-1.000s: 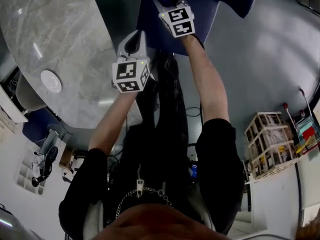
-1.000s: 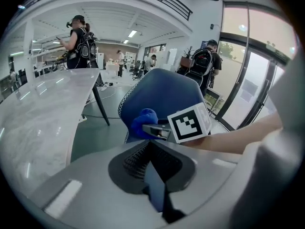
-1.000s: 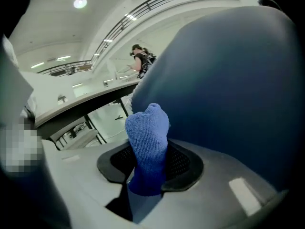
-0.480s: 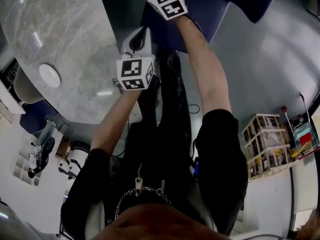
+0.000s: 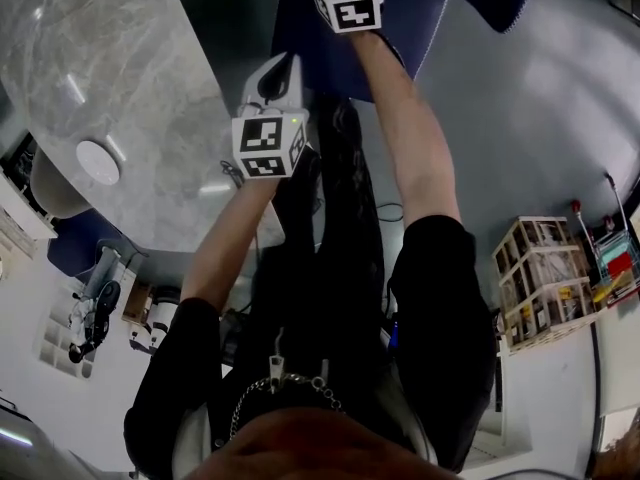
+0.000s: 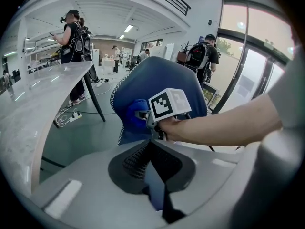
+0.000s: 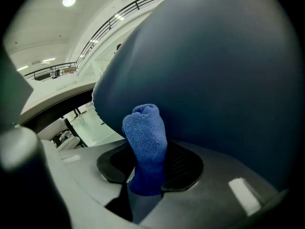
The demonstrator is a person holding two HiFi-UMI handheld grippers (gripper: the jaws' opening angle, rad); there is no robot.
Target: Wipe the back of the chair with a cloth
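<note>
The chair back (image 6: 162,78), padded in dark blue, stands directly in front of both grippers and is the surface to be wiped. To the left of the left gripper (image 6: 152,171) lies the grey marble counter (image 5: 100,68), which has no part in the job. The left gripper hangs lower and nearer to the person than the right one, well apart from the chair; its jaws look drawn together with nothing between them, so it is idle. The right gripper (image 7: 143,182) is stretched forward on a straight arm and is clenched on the blue cloth (image 7: 145,137), which rises from the jaws as a bunched roll. The top of this roll is just at the blue padding, which fills almost everything ahead of that gripper; it seems to touch, though I cannot be sure. I judge the wiping step to be in hand. The next move calls for keeping the cloth pressed on the padding and sliding it across in an even stroke, with the grip firm enough that the cloth does not slip out.
</note>
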